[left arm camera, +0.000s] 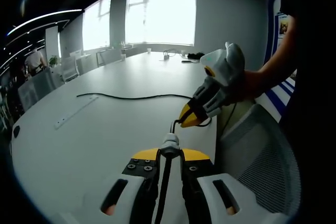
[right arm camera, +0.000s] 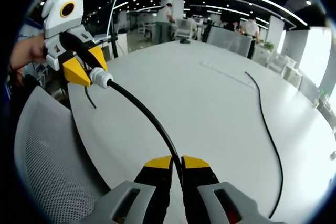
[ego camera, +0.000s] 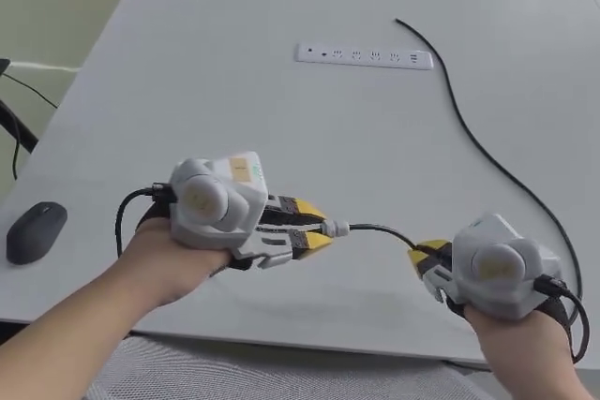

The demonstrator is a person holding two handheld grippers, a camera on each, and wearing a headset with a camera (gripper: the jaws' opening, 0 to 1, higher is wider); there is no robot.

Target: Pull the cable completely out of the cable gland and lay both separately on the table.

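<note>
A small white cable gland sits at the yellow tips of my left gripper, which is shut on it just above the table's near edge. From the gland a thin black cable arcs right into my right gripper, which is shut on it. In the left gripper view the gland stands between the jaws of the left gripper, and the cable runs back down through them. In the right gripper view the cable climbs from the right gripper to the gland.
A white power strip lies at the far middle of the grey table. Its long black cord curves down the right side. A dark mouse rests at the left edge. A mesh chair back sits below the near edge.
</note>
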